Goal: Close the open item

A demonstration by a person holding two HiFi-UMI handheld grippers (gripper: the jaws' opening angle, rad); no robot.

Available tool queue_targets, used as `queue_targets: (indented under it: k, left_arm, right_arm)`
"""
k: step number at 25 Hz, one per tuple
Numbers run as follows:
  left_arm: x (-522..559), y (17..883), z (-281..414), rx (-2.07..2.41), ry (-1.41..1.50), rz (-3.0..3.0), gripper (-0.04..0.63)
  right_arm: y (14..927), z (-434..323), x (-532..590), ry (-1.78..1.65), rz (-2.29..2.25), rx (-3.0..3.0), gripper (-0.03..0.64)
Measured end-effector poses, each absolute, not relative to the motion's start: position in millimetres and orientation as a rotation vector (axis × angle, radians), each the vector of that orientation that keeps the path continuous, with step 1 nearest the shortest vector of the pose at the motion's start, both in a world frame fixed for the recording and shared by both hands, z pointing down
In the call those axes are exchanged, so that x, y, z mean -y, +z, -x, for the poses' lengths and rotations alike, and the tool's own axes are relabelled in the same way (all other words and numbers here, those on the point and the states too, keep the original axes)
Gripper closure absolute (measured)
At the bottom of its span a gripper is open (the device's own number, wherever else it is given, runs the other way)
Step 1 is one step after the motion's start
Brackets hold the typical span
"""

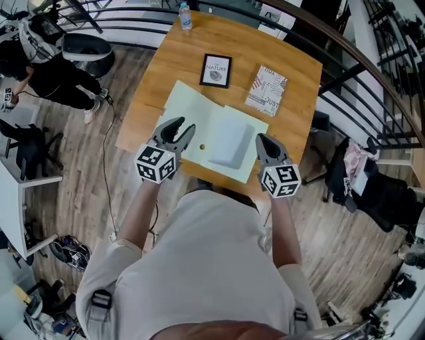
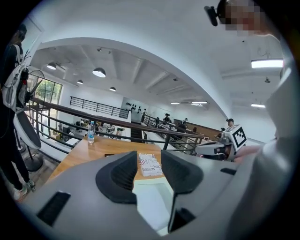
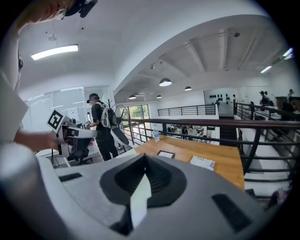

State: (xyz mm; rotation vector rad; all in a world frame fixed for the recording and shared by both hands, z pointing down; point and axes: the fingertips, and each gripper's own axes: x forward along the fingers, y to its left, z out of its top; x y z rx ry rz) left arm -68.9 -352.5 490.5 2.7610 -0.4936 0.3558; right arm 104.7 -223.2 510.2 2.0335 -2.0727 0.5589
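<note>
An open pale green folder [image 1: 189, 109] lies flat on the wooden table [image 1: 166, 60], with a white sheet [image 1: 229, 139] on its right half. My left gripper [image 1: 180, 130] hovers over the folder's near left part, jaws open and nothing between them. In the left gripper view the folder [image 2: 151, 199] shows through the gap below the left gripper [image 2: 149, 161]. My right gripper [image 1: 265, 142] is held at the folder's near right corner, jaws shut and empty. In the right gripper view the right gripper [image 3: 144, 159] has its tips together, with a pale strip of folder showing behind them.
Beyond the folder lie a framed picture [image 1: 216, 70], a printed booklet [image 1: 267, 90] and a water bottle [image 1: 185, 16] at the far edge. A black railing [image 1: 372, 73] curves round the table's right. A person in black [image 1: 50, 73] stands at the left.
</note>
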Motion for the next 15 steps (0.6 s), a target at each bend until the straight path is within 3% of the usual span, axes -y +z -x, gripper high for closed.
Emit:
queue_targets:
  k: [15]
  left_arm:
    - [383, 529, 67, 0.583, 0.473, -2.699, 0.439]
  right_arm:
    - [545, -114, 232, 0.663, -1.929, 2.086, 0.614]
